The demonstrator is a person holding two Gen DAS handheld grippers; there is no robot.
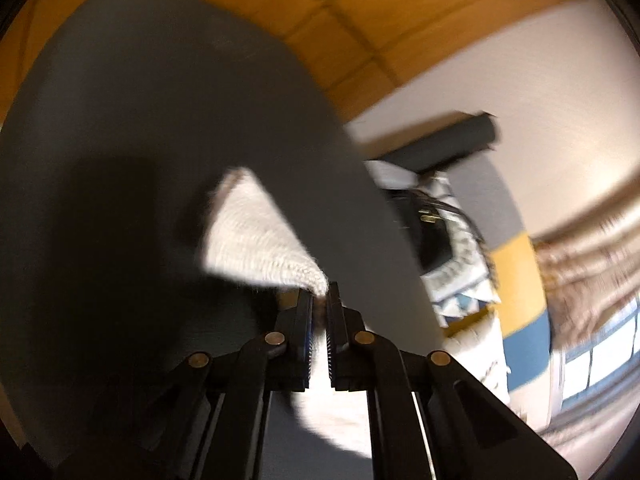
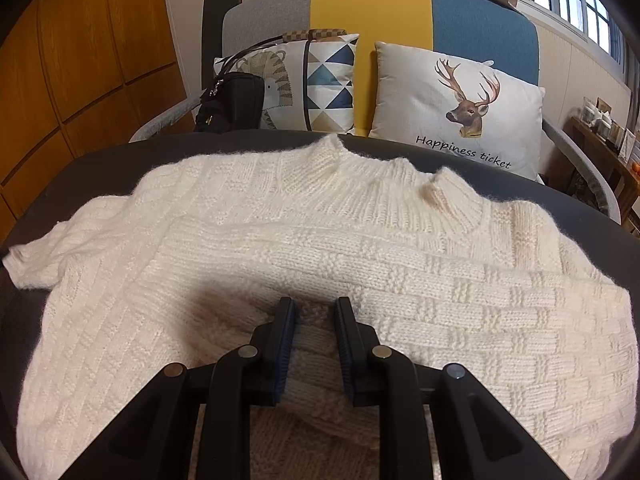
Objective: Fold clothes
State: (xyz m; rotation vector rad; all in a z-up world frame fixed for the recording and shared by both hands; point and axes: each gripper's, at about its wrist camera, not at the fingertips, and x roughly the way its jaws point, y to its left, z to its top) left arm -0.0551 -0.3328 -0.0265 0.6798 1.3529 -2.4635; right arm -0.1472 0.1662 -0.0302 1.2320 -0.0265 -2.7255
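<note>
- Covering most of the dark table (image 2: 100, 172) – a cream knit sweater (image 2: 360, 248), spread flat, collar twd the far edge, one sleeve folded across the body.
- Behind table: sofa (image 2: 472, 20) w/ deer cushion (image 2: 448, 108), triangle-print cushion (image 2: 328, 80), black bag (image 2: 232, 100).
- Right gripper (image 2: 314, 312) – jaws part-closed, pinching a bunched fold of sweater at near edge.
- Left gripper (image 1: 319, 300) – jaws nearly together, clamped on a sweater corner (image 1: 256, 236) lifted off the table; view blurred.
</note>
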